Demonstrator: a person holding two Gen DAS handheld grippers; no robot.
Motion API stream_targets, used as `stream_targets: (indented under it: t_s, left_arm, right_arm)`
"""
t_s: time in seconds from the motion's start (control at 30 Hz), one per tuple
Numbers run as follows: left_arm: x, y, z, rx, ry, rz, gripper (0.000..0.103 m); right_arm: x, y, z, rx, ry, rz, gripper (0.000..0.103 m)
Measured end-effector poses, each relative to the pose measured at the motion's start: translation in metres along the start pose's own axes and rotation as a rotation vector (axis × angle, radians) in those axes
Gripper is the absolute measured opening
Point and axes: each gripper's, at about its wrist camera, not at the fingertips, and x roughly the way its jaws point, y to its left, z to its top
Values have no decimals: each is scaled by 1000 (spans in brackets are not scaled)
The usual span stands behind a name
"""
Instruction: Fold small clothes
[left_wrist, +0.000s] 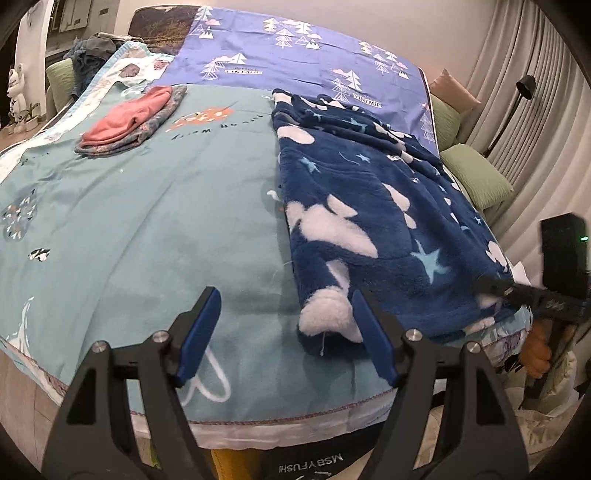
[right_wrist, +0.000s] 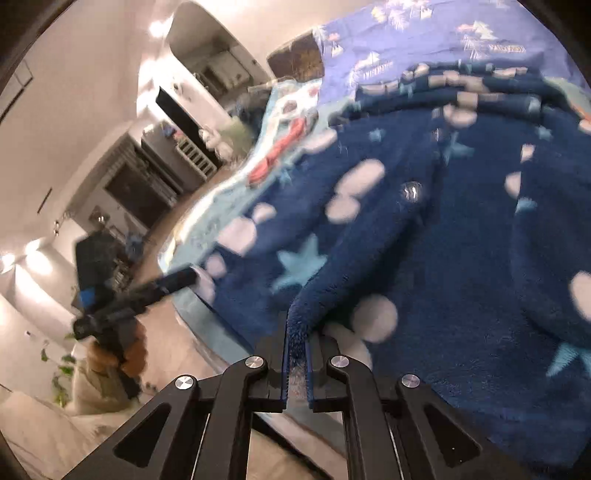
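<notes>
At the bottom of the left wrist view, the left gripper (left_wrist: 286, 325) stood with its blue-padded jaws wide apart and nothing clamped; its right pad sat just beside the white-lined cuff of a dark blue fleece garment (left_wrist: 373, 225), while the left pad hung over bare teal bedcover (left_wrist: 140, 206). The garment, patterned with white clouds and pale stars, lay spread across the right half of that frame, its far edge reaching onto a purple sheet (left_wrist: 295, 51) printed with trees. In the upper left of the frame a small folded stack, pink cloth (left_wrist: 127, 118) on a grey patterned piece, rested on the teal cover, well apart from the fleece.

At the bottom centre of the blurred right wrist view, the right gripper (right_wrist: 296, 350) had its jaws pinched shut on a raised fold of the fleece garment (right_wrist: 424, 240), which filled the right side. The left gripper (right_wrist: 147, 295) appeared at the lower left there.
</notes>
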Motion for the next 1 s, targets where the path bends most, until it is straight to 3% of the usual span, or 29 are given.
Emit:
stream_targets:
  t_s: [0.13, 0.2, 0.37, 0.5, 0.6, 0.67, 0.7, 0.77, 0.83, 0.9, 0.97, 1.0]
  left_arm:
    - [-1, -3, 1, 18, -8, -22, 74]
    - [2, -5, 1, 30, 0, -27, 74]
    - [17, -8, 1, 25, 43, -42, 74]
    - [24, -10, 0, 16, 64, -81, 74]
    - [30, -11, -1, 20, 75, -124, 73]
    - [35, -9, -3, 20, 84, -150, 30]
    - [38, -5, -4, 3, 113, -167, 18]
    - [33, 5, -5, -67, 119, -215, 18]
    - [23, 7, -4, -66, 100, -223, 18]
    - [16, 4, -2, -43, 84, -234, 20]
    - [16, 0, 1, -28, 82, -220, 31]
    - [17, -2, 2, -20, 85, -211, 44]
  right_arm:
    - [-44, 0, -2, 36, -108, -26, 4]
    - [-51, -11, -7, 49, -100, -69, 4]
    - [-22, -43, -27, 132, 33, -136, 8]
    - [-30, -45, -30, 150, 7, -111, 15]
    - [-49, -37, -26, 91, -27, -196, 24]
    - [-63, -36, -25, 69, -53, -282, 28]
    - [-73, -39, -26, 67, -74, -332, 30]
    - [-89, -46, -26, 71, -119, -434, 46]
    - [-109, -59, -30, 97, -186, -561, 54]
    - [-124, -73, -35, 144, -212, -604, 54]
    - [-135, -92, -42, 207, -212, -615, 54]
    - [-138, -99, -44, 231, -211, -608, 54]
